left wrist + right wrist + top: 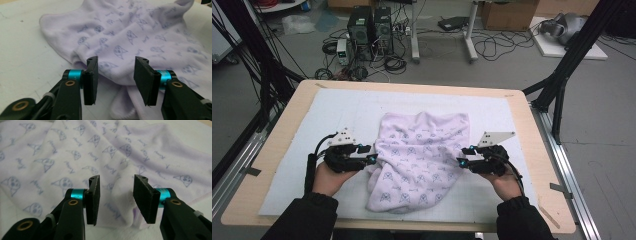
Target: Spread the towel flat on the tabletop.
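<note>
Where both tongs gape: towel (422,160) between.

The towel (419,160) is bunched, so its underside and the layers folded beneath stay hidden, and the small blue prints are too small to make out from above. In the left gripper view its top and right side run off the frame; in the right gripper view (75,157) it is cut off on the left and at the top. Both sleeves (307,217) end at the bottom edge.
</note>
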Motion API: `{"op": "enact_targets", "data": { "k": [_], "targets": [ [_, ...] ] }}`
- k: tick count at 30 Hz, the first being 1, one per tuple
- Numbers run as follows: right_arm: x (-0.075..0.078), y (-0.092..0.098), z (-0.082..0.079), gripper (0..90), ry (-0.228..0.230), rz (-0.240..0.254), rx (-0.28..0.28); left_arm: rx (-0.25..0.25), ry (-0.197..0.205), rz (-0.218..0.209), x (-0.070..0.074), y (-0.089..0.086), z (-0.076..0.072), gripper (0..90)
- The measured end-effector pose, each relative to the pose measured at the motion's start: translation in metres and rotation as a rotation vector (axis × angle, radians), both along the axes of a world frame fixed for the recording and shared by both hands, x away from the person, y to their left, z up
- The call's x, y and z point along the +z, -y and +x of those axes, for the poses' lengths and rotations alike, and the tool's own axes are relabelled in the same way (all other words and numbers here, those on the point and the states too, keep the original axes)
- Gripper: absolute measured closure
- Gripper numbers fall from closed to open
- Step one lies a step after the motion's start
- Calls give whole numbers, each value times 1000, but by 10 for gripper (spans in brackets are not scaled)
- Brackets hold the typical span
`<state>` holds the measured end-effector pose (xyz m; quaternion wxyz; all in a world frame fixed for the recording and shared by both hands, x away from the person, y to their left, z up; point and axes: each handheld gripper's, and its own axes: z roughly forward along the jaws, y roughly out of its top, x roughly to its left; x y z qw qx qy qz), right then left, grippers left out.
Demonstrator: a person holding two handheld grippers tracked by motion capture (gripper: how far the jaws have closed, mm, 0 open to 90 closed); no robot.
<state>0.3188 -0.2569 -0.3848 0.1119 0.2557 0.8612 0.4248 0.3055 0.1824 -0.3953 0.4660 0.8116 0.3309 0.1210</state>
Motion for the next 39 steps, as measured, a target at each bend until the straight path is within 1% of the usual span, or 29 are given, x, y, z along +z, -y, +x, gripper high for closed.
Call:
{"op": "enact_targets", "data": {
  "k": [3,4,5,6,8,9,10,11,12,14,16,18,20,21,22,24,26,27,28,30,31,32,33,34,35,36,37,38,39],
  "targets": [
    [-7,1,-14,540,-25,51,26,-50,5,0,-1,6,-17,531],
    [-11,-2,-20,524,-22,39,43,-63,4,5,-2,7,-21,528],
    [-14,-4,-23,510,-17,10,41,-70,4,14,-3,9,-25,525],
    [-19,-6,-30,510,-4,-5,49,-79,4,19,-4,11,-28,517],
    [-21,-6,-31,507,-10,1,53,-103,-1,23,-6,13,-33,516],
    [-23,-7,-32,505,-26,4,58,-113,1,26,-6,15,-36,514],
    [-23,-7,-35,506,-16,-1,55,-116,0,27,-6,15,-38,508],
    [-18,-6,-39,516,16,10,58,-124,0,26,-7,16,-39,507],
    [-18,-6,-39,516,16,10,58,-128,-1,26,-7,16,-40,507],
    [-10,-5,-40,513,20,18,61,-131,-2,24,-6,16,-41,500],
    [-6,-6,-41,512,27,32,73,-132,-16,15,-5,17,-41,488],
    [-7,-6,-40,512,25,34,80,-144,-16,17,-5,20,-41,486],
    [-12,-9,-38,503,10,23,90,-150,-21,26,-8,23,-40,484],
    [-20,-12,-35,499,-7,14,91,-151,-25,29,-10,24,-40,482],
    [-20,-12,-35,499,-7,14,91,-153,-32,37,-13,25,-40,482],
    [-29,-14,-32,499,-32,6,97,-168,-52,56,-20,26,-39,496],
    [-42,-20,-29,505,-61,-19,113,-191,-79,73,-28,29,-37,585],
    [-42,-20,-29,505,-61,-19,113,-196,-89,80,-31,30,-37,585],
    [-45,-22,-29,511,-71,-29,119,-205,-94,82,-35,30,-37,610],
    [-51,-27,-28,548,-85,-65,134,-213,-104,63,-37,30,-36,697],
    [-56,-31,-28,567,-86,-95,141,-215,-95,72,-37,30,-37,761],
    [-57,-34,-29,614,-68,-102,139,-213,-89,76,-36,31,-38,792],
    [-56,-36,-31,798,-57,-109,146,-213,-88,81,-35,31,-38,827],
    [-56,-36,-31,798,-57,-109,146,-212,-84,79,-35,31,-39,827],
    [-55,-38,-32,834,-60,-108,156,-211,-81,80,-33,31,-40,835],
    [-53,-41,-35,859,-52,-124,163,-209,-77,77,-32,31,-41,846],
    [-53,-41,-35,859,-52,-124,163,-212,-75,70,-30,30,-42,846],
    [-49,-39,-37,862,-65,-95,182,-214,-69,61,-27,28,-44,851],
    [-49,-39,-37,862,-65,-95,182,-209,-62,54,-23,27,-46,851]
  ]
}}
